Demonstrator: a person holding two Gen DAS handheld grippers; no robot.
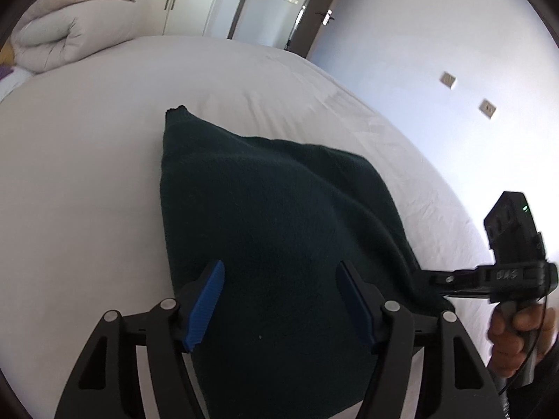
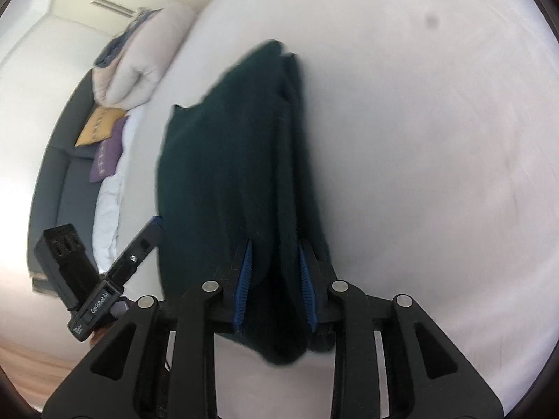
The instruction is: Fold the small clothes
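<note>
A dark green garment (image 1: 265, 216) lies folded on the white bed sheet (image 1: 87, 174). My left gripper (image 1: 281, 274) is open, its blue pads above the garment's near part, holding nothing. My right gripper (image 2: 276, 255) is shut on the garment's near edge (image 2: 276, 296), with cloth bunched between its blue pads (image 2: 246, 272). The garment (image 2: 230, 160) stretches away from it across the sheet (image 2: 436, 139), its right side doubled into layers. The right gripper also shows in the left wrist view (image 1: 424, 279), at the garment's right edge. The left gripper shows in the right wrist view, beside the garment's left edge; its fingers (image 2: 139, 244) reach the cloth.
A rolled beige duvet (image 1: 70, 35) lies at the far left of the bed, with yellow (image 2: 99, 125) and purple cushions (image 2: 106, 155) near it. Wardrobe doors (image 1: 195, 0) and an open doorway (image 1: 314, 21) stand beyond the bed. A white wall (image 1: 436, 52) is at the right.
</note>
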